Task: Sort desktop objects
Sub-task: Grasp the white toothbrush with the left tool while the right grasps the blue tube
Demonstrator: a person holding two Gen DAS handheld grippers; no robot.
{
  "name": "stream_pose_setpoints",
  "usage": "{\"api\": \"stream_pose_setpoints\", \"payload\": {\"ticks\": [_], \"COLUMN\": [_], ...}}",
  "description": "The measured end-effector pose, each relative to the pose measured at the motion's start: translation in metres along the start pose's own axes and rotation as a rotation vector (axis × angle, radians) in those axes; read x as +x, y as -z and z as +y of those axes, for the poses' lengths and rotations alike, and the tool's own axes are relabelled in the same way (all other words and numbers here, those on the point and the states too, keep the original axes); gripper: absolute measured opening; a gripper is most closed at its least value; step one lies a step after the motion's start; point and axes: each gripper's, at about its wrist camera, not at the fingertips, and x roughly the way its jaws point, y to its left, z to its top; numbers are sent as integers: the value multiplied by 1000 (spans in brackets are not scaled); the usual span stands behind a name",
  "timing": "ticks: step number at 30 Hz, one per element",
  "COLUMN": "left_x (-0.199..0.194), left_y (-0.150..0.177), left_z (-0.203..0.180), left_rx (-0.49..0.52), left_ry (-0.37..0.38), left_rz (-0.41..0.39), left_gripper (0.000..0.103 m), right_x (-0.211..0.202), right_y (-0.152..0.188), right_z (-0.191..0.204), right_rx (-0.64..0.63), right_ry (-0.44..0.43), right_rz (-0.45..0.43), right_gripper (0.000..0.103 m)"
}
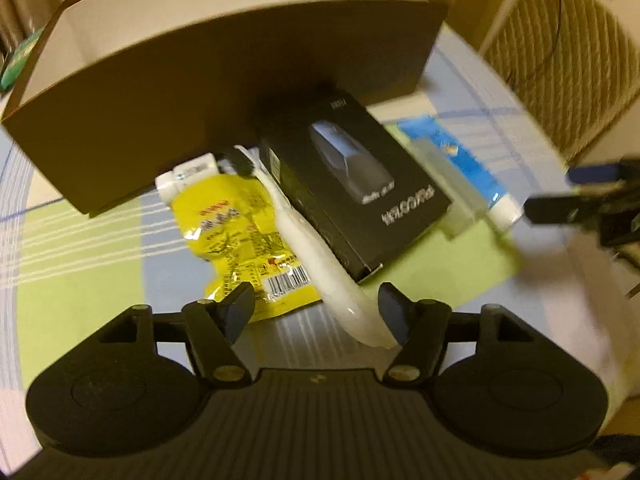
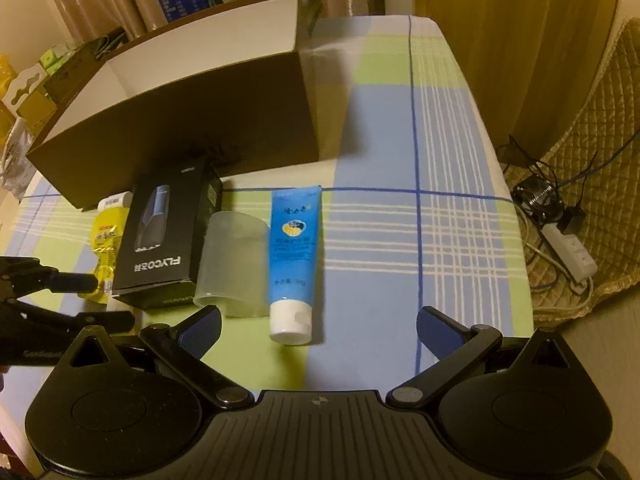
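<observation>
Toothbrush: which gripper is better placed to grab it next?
Left. The left gripper is open, and the toothbrush handle already lies between its fingers. The right gripper faces the blue tube.

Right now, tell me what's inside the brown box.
The brown box shows bare white inner walls; nothing is visible inside. Its near wall hides the floor, so the bottom cannot be checked.

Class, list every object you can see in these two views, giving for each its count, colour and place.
Open box: one, brown outside, white inside; back of table.
Shaver box: one, black; before open box.
Snack packet: one, yellow; left of shaver box.
Toothbrush: one, white; between packet and shaver box.
Cup: one, translucent; on its side, right of shaver box.
Tube: one, blue, white cap; right of cup.
Tablecloth: one, green-blue check.
Left gripper: open, around toothbrush handle.
Right gripper: open, near tube cap.
</observation>
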Motion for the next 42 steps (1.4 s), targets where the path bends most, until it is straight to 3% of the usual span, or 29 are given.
{"api": "stream_pose_setpoints", "payload": {"ticks": [2, 7, 12, 18, 21, 25, 27, 30, 33, 42], "left_x": [7, 5, 2, 11, 17, 12, 10, 7, 5, 2], "left_y": [-1, -4, -6, -14, -19, -15, -9, 0, 8, 18], "left_z": [-3, 17, 46, 39, 44, 48, 51, 62, 72, 90], "left_rx": [12, -21, -64, 14, -5, -15, -27, -73, -115, -165], "left_ry": [-24, -79, -105, -91, -71, -67, -79, -87, -90, -128], "left_rz": [7, 4, -10, -34, -47, -57, -55, -41, -35, -24], "left_gripper": [61, 38, 29, 28, 15, 13, 12, 12, 12, 12], "right_x": [0, 1, 7, 13, 13, 14, 17, 27, 36, 68], "right_y": [1, 4, 2, -3, -5, -2, -1, -4, -9, -16], "right_z": [-4, -11, -8, 2, 8, 20, 23, 15, 9, 24], "right_rx": [11, 38, 32, -20, -62, -168, -193, -134, -85, -213], "right_ry": [6, 16, 8, -5, -19, -34, -28, -24, -15, 39], "right_rz": [3, 10, 15, -6, -29, -66, -71, -57, -50, -53], "right_gripper": [101, 101, 101, 101, 101, 99, 89, 73, 65, 47]}}
